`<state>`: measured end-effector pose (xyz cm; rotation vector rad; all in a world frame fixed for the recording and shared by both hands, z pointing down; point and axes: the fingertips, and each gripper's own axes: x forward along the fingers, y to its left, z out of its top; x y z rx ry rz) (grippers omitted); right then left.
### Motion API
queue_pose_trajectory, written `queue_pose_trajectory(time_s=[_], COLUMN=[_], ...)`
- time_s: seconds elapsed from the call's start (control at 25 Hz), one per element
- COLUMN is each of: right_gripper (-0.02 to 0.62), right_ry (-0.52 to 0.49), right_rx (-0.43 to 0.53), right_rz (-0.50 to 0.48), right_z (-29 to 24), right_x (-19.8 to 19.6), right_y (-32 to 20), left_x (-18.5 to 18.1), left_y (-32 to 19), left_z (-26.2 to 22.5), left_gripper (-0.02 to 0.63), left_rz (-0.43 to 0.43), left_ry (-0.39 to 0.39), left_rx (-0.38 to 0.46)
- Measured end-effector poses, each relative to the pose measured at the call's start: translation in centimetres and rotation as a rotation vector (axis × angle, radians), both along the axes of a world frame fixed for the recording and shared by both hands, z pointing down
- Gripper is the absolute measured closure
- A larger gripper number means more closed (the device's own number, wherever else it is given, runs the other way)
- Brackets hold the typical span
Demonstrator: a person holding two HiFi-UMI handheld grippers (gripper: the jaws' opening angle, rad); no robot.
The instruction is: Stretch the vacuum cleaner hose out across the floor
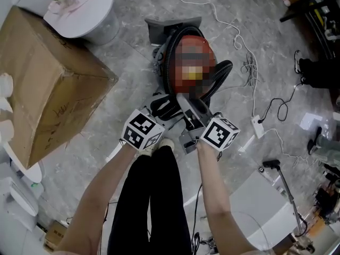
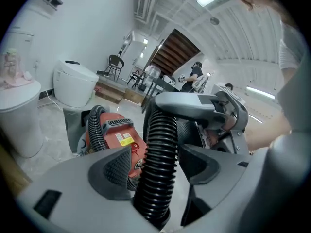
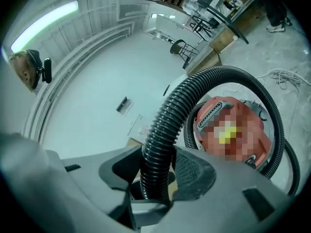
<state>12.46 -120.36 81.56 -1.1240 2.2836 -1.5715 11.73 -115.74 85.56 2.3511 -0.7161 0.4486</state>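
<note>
A red vacuum cleaner (image 1: pixel 170 68) (image 2: pixel 119 140) (image 3: pixel 250 147) stands on the grey marble floor, straight ahead of the person's feet. Its black ribbed hose (image 1: pixel 220 73) loops round the body and comes up toward me. The hose ends in a grey handle piece (image 1: pixel 194 108) (image 2: pixel 189 103). My left gripper (image 1: pixel 162 111) (image 2: pixel 158 166) is shut on the hose just below that handle, with the ribbed tube standing upright between its pads. My right gripper (image 1: pixel 191 117) (image 3: pixel 158 174) is shut on the hose as well, beside the left one, and from it the tube arches up and over the cleaner.
A large cardboard box (image 1: pixel 48 84) lies at the left, with a white round stand (image 1: pixel 85 9) behind it. The grey floor nozzle (image 1: pixel 170 28) sits beyond the cleaner. White cables (image 1: pixel 249 62) and a power strip (image 1: pixel 258 126) trail at the right. A white box (image 1: pixel 265 206) is at the lower right.
</note>
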Motion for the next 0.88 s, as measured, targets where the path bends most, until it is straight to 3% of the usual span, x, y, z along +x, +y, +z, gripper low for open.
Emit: queue_pose_trajectory(time_s=[0.12, 0.52, 0.88], right_gripper=[0.39, 0.39, 0.388], right_ry=[-0.007, -0.011, 0.01], right_rx=[0.012, 0.056, 0.103], right_rz=[0.001, -0.041, -0.078], right_z=[-1.7, -7.7, -13.9], right_x=[-0.2, -1.1, -1.2], right_y=[1.1, 4.7, 7.0], left_x=[-0.2, 0.0, 1.2], left_y=[0.6, 4.0, 7.2], left_z=[-1.7, -7.3, -14.1], left_gripper=[0.299, 0.303, 0.429], left_rz=[0.001, 0.138, 0.189], left_ry=[0.013, 0.043, 0.112], left_rx=[0.023, 0.065, 0.093])
